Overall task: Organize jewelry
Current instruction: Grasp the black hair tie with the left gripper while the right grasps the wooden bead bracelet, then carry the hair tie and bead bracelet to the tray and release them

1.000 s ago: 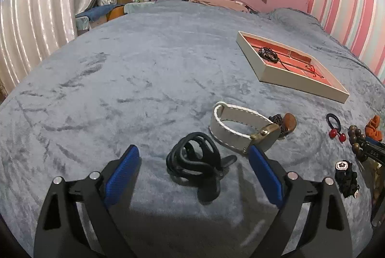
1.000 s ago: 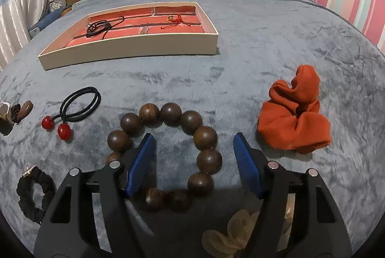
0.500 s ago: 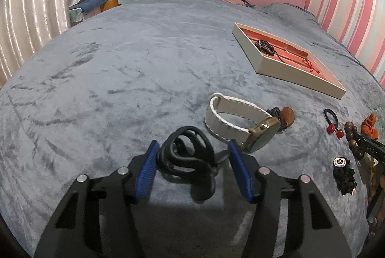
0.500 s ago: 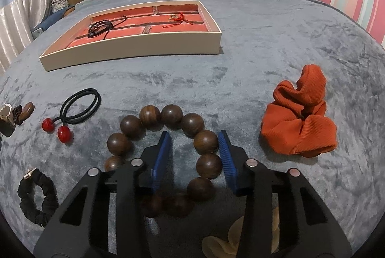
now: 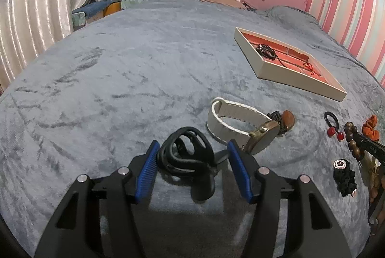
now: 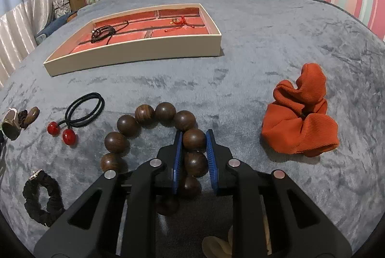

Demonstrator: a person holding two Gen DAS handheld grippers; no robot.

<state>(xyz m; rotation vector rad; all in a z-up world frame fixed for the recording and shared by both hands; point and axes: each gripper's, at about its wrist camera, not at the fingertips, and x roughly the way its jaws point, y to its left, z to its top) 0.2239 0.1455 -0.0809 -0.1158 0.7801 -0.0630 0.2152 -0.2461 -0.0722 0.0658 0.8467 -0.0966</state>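
My right gripper (image 6: 194,136) is shut on the brown wooden bead bracelet (image 6: 149,113), its blue pads pinching one bead on the bracelet's right side. My left gripper (image 5: 193,146) straddles a black band (image 5: 186,154) on the grey blanket; its pads touch or nearly touch the band's sides. The cream tray with a red lining (image 6: 134,51) lies further back and holds a dark cord bracelet (image 6: 102,33) and a red string piece (image 6: 179,22). The tray also shows in the left wrist view (image 5: 298,82).
A white-strapped watch (image 5: 237,123) lies right of the black band. A black hair tie with red beads (image 6: 79,111), a black scrunchie (image 6: 42,198) and an orange scrunchie (image 6: 300,118) lie around the bracelet. Pillows and a striped wall stand behind.
Both grippers have closed in. The right one went from open around the bracelet to pinching a bead. The left one narrowed around the black band.
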